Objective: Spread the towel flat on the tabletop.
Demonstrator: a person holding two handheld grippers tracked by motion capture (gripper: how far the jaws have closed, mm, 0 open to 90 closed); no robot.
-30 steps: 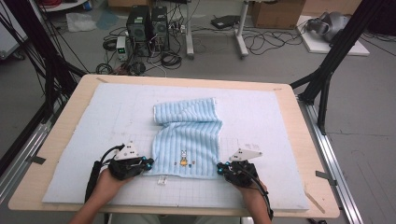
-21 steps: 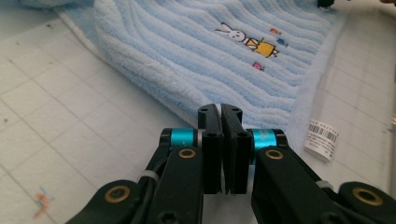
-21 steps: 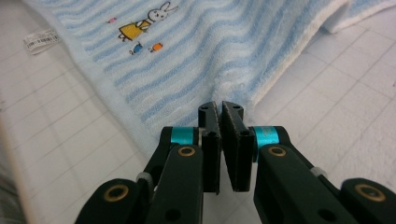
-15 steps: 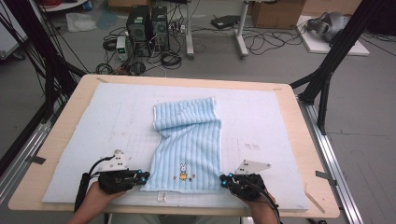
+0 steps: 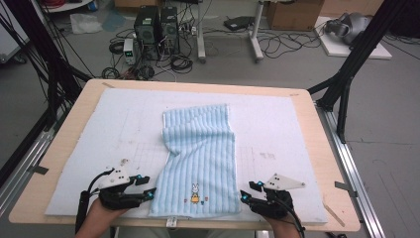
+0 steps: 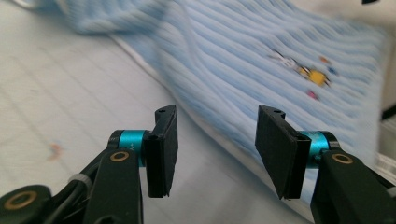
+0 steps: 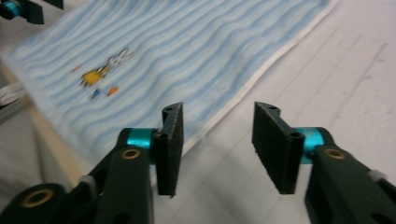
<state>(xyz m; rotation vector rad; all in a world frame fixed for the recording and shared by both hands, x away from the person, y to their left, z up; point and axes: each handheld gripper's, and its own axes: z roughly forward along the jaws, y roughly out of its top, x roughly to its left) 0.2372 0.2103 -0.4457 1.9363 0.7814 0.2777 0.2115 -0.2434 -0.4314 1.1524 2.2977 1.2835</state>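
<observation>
1. Both my grippers have just let go of the ribbed, pale-blue striped terry towel (image 5: 200, 163), drawn nearer me since before.
2. My left gripper (image 6: 212, 149) and right gripper (image 7: 217, 147) have just opened: jaws parted, nothing between them.
3. It lies on the white padded mat (image 5: 297, 144), far end folded over, near corners flat.

Your forearms are cut off at six o'clock in the high view, and the towel (image 6: 261, 60) blurs toward twelve o'clock in the left gripper view, its embroidered figure (image 6: 303, 70) unreadable.
</observation>
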